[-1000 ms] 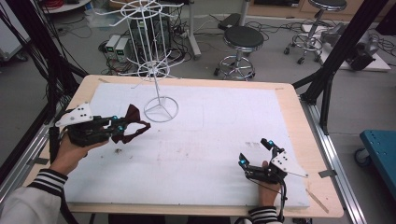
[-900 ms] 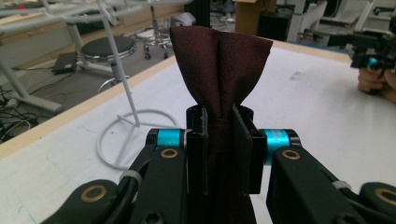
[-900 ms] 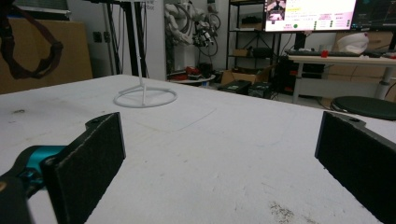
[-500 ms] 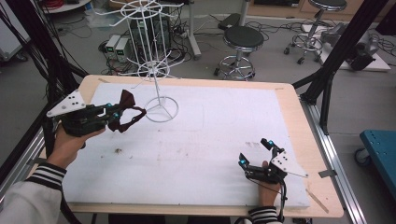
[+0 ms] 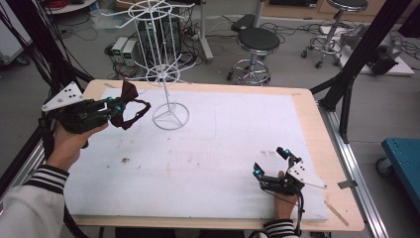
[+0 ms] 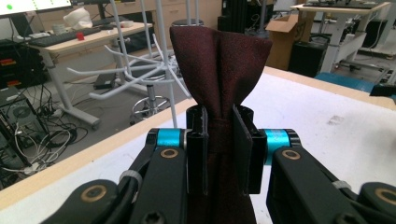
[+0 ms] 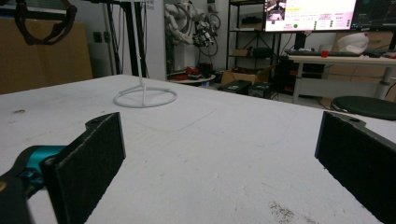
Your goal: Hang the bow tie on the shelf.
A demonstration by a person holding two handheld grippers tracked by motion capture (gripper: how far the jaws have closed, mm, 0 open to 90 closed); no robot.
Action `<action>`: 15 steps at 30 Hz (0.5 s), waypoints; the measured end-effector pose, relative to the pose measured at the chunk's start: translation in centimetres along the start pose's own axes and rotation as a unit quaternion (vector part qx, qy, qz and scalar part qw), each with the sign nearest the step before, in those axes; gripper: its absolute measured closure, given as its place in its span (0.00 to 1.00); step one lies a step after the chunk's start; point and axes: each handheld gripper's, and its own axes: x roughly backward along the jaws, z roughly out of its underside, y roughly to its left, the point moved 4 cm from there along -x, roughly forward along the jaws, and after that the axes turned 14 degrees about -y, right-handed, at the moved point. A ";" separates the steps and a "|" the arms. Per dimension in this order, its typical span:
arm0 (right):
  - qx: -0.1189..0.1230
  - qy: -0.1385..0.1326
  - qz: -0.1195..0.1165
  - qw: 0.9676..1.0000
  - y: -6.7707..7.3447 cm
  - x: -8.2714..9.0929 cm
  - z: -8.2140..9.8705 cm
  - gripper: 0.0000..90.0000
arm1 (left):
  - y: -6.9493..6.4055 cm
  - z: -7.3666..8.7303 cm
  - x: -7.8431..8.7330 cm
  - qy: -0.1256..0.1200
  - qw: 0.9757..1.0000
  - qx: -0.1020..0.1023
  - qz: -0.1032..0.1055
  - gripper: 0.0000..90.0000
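A dark maroon bow tie (image 5: pixel 129 94) with a looped strap (image 5: pixel 137 113) hangs in the air at the table's far left. My left gripper (image 5: pixel 115 105) is shut on its middle. In the left gripper view the cloth (image 6: pixel 219 60) fans out above the jaws of my left gripper (image 6: pixel 219 144), which pinch its knot. The white wire rack (image 5: pixel 166 54) stands just right of the tie on its ring base (image 5: pixel 171 116). My right gripper (image 5: pixel 270 161) rests open near the front right edge, with nothing between the pads of my right gripper (image 7: pixel 224 154).
A white padded mat (image 5: pixel 218 148) covers the wooden table (image 5: pixel 322 148). In the right gripper view the rack's base (image 7: pixel 144 98) lies far across the mat, and the strap (image 7: pixel 44 23) hangs at top left. Stools (image 5: pixel 255 44) and cables lie beyond the far edge.
My left gripper has risen from the mat with the bow tie, and the strap now hangs free near the rack. The right gripper has stayed put.
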 end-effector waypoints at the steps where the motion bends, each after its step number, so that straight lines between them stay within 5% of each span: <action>1: 0.000 0.000 0.000 1.000 0.0 0.0 0.0 0.01 | 0.1 -0.2 -0.1 0.000 1.000 -0.001 -0.002 0.85; 15: 0.000 0.000 0.000 1.000 0.0 0.0 0.0 0.01 | 1.5 -0.5 0.1 0.008 0.999 0.000 -0.048 0.85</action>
